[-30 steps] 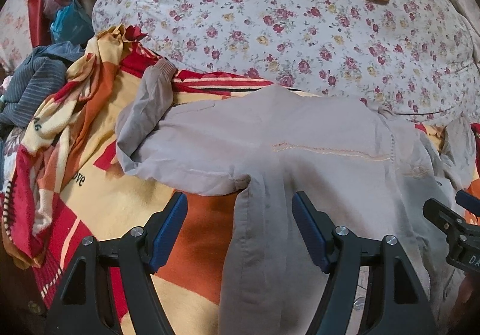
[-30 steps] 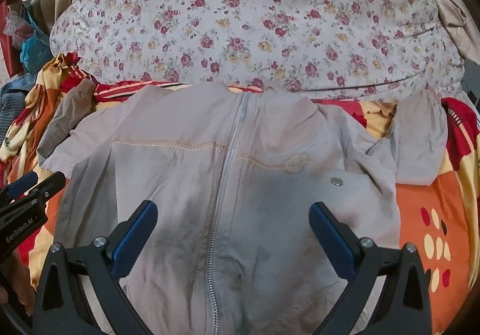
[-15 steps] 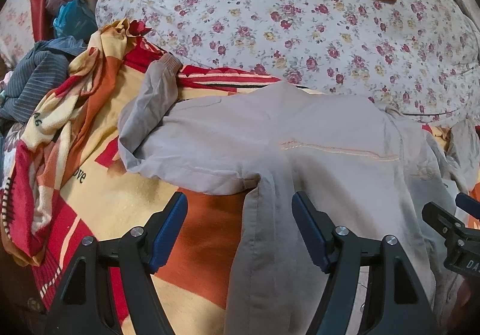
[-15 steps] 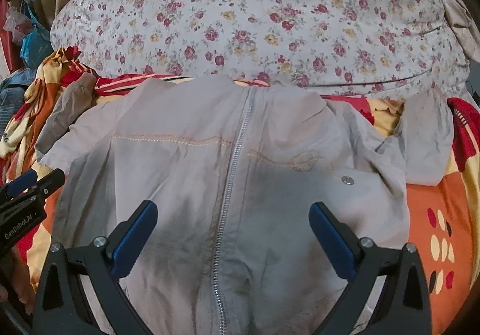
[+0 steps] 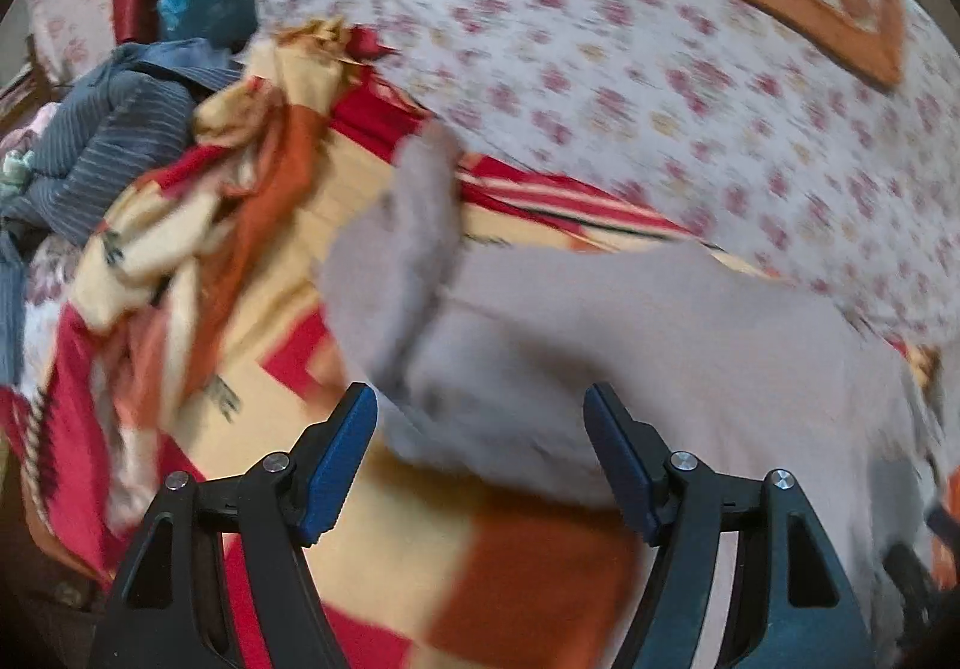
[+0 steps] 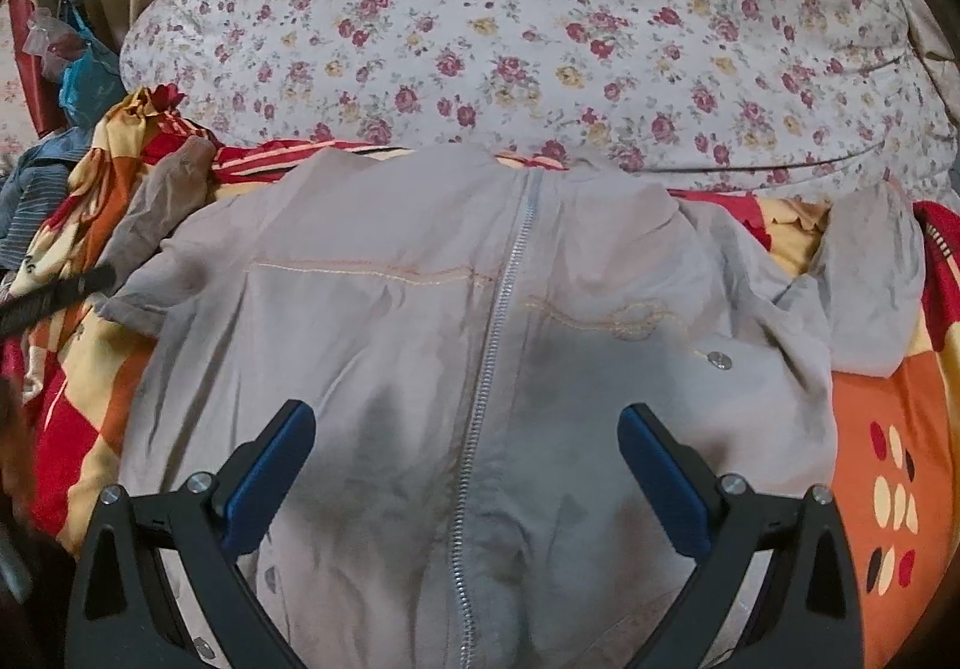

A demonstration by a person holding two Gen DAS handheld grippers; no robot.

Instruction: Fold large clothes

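Partly blurred, grey jacket (image 6: 384, 345) hem beyond frame edge.

The whole left wrist view is motion-blurred, smearing the grey zip-front fabric jacket (image 5: 630, 345). In the right wrist view its hem runs off the bottom edge, hidden behind the open right gripper (image 6: 468, 453).

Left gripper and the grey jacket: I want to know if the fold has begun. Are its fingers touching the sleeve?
Cannot tell. In the blurred left wrist view the left gripper is open with the grey jacket sleeve between its fingers, but neither contact nor a gap shows plainly.
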